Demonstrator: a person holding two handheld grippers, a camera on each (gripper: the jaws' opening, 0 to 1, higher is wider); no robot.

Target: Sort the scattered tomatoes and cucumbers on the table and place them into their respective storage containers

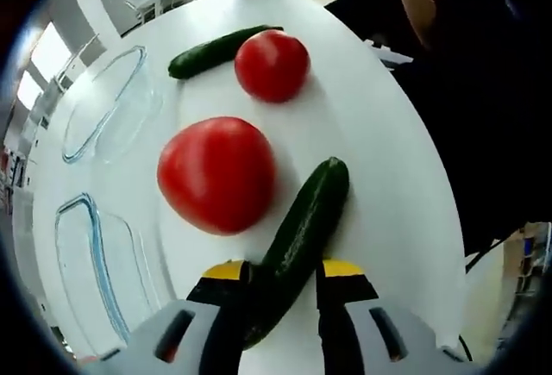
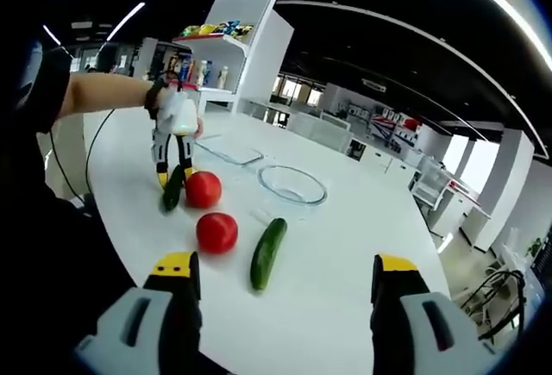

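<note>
My left gripper [image 1: 285, 271] is shut on the near end of a dark green cucumber [image 1: 306, 215] that lies on the white table [image 1: 379, 134]. A large red tomato [image 1: 216, 172] sits just left of it. Farther off are a second tomato [image 1: 272, 65] and a second cucumber [image 1: 216, 52]. In the right gripper view, the left gripper [image 2: 174, 175] stands over its cucumber [image 2: 173, 191], beside one tomato [image 2: 203, 189]. My right gripper [image 2: 285, 267] is open and holds nothing. A tomato [image 2: 216, 232] and a cucumber [image 2: 267, 253] lie on the table beyond it.
A round glass bowl [image 1: 108, 103] [image 2: 292, 185] and a rectangular glass dish [image 1: 90, 263] [image 2: 228, 153] stand empty on the table's far side. A person in dark clothes [image 1: 483, 90] is at the table edge. White shelves [image 2: 233, 39] rise behind the table.
</note>
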